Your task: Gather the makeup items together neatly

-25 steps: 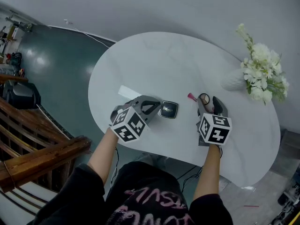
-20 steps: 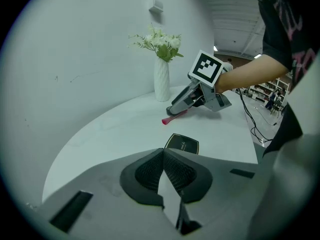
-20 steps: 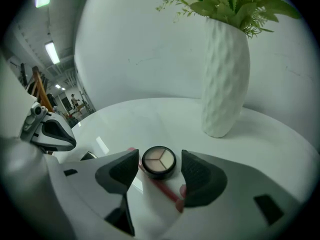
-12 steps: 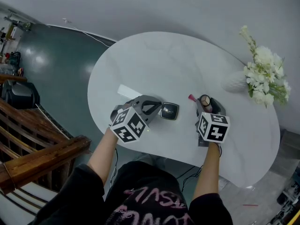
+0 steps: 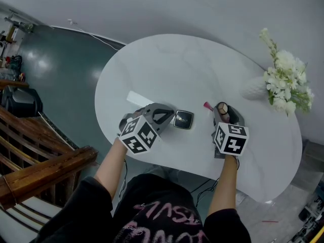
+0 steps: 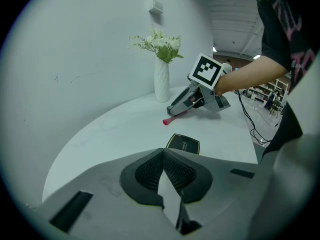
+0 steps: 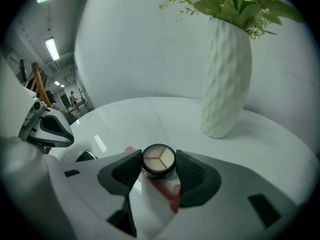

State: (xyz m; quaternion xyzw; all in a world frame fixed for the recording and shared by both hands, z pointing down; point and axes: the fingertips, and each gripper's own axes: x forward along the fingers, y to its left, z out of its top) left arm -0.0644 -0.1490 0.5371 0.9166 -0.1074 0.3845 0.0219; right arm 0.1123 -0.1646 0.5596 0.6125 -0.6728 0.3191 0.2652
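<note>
Contact between my right gripper [image 7: 158, 159] and the round compact [image 7: 159, 162], lying over a pink stick [image 7: 161, 188] on the table [image 5: 167, 70], shows only in its own view (jaws just closing onto it), while my left gripper [image 6: 163, 153] is pressed together, empty, near the square compact [image 6: 183, 143].

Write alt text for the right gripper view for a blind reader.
The right gripper's jaws, which have just been closing, flank a round compact of three beige shades, pads against its sides, over a pink stick on a white table. A white ribbed vase of green stems stands behind.
</note>
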